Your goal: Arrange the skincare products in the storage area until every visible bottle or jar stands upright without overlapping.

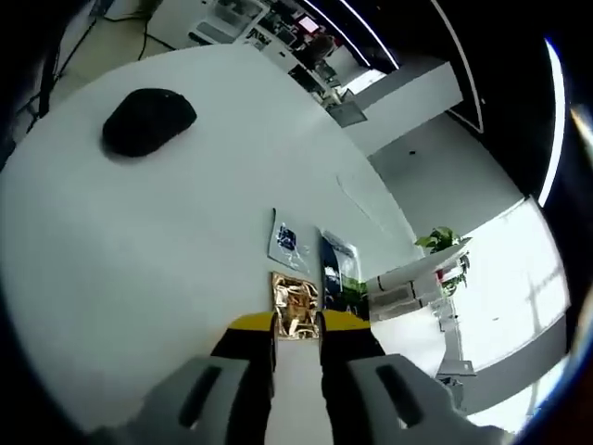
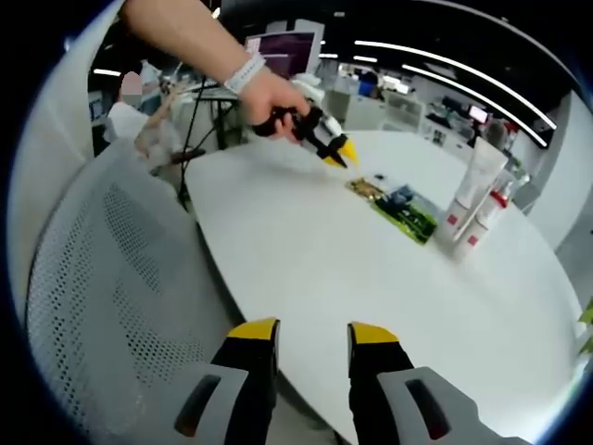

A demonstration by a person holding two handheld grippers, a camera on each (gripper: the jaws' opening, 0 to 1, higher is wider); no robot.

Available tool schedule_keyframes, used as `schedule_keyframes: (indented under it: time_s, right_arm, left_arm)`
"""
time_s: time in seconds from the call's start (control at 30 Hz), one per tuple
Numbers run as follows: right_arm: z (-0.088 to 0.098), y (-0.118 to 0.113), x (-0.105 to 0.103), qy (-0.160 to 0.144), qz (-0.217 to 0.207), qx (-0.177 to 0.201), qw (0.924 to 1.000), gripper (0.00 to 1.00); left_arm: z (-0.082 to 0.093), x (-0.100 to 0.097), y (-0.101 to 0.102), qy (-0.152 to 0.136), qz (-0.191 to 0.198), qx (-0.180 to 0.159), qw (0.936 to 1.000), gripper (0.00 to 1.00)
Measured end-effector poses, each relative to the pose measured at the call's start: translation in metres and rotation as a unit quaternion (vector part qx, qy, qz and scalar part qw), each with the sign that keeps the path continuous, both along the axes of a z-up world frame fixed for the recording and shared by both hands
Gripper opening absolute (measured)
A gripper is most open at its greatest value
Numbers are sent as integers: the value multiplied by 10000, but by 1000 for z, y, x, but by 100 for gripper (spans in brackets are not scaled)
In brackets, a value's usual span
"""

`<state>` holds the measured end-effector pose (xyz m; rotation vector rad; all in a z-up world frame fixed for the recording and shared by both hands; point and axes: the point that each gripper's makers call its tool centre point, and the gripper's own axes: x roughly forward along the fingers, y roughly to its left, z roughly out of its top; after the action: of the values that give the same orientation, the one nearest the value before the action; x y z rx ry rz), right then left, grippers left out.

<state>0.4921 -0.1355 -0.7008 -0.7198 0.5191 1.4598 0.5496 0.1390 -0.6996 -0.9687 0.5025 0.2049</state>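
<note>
Two white tubes (image 2: 474,178) with red bands stand upright on the round white table (image 2: 306,269), with a shorter red-capped one (image 2: 489,221) beside them; the left gripper view has them at the right (image 1: 408,287). Flat sachets lie in a row: a gold one (image 2: 364,188), then blue and green ones (image 2: 408,211). My left gripper (image 1: 296,326) hovers over the gold sachet (image 1: 295,311), jaws narrowly apart, nothing clearly pinched. Seen from the right gripper view, a hand holds the left gripper (image 2: 341,151) just short of that sachet. My right gripper (image 2: 313,336) hangs open over the table's near edge.
A black rounded object (image 1: 148,120) lies far across the table. A white mesh chair (image 2: 111,278) stands against the table's near-left edge. A potted plant (image 1: 440,241) and office desks lie beyond the table. A person's forearm (image 2: 185,37) reaches in from above.
</note>
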Motion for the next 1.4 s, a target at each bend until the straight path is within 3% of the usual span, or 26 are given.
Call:
schedule_keyframes:
  time_s: [0.17,0.3,0.5,0.63,0.73,0.83,0.9,1.0,1.03,1.07,1.17,1.27,1.4]
  right_arm:
    - [6,4,-3,6,51,179,9998,33]
    - [15,9,-2,65,-18,474,9989,36]
    - [28,15,2,243,-256,881,9955,45]
    - [37,20,0,339,-267,1148,9925,53]
    - [42,23,0,412,-293,1264,9907,58]
    - [48,20,15,482,-667,1315,9879,58]
    - [63,17,26,739,-1019,1675,9778,61]
    - [77,9,39,835,-1294,1858,9704,69]
    - [83,5,43,751,-1260,1870,9713,71]
    - [87,3,46,679,-1286,1908,9708,74]
    - [107,0,50,490,-1120,2351,9643,83]
    - [109,-4,46,495,-959,2441,9637,90]
    - [107,-8,41,410,-706,2557,9633,93]
  left_arm:
    - [31,-23,-35,-529,-472,293,9971,15]
    - [59,-47,-63,-998,-519,480,9925,23]
    - [91,-86,-113,-1492,-899,991,9797,28]
    - [103,-106,-137,-1526,-1091,1342,9730,34]
    - [108,-114,-144,-1545,-1045,1528,9705,42]
    - [113,-119,-150,-1590,-957,1808,9659,51]
    - [114,-121,-153,-1579,-962,2049,9612,53]
    - [110,-121,-164,-1458,-1058,2312,9561,59]
    - [110,-120,-164,-1427,-1090,2422,9534,62]
    - [110,-119,-166,-1420,-1167,2693,9453,65]
    - [111,-116,-169,-1350,-1199,2993,9369,73]
    - [115,-116,-171,-1335,-1087,3140,9337,79]
    - [118,-114,-172,-1381,-1037,3488,9212,91]
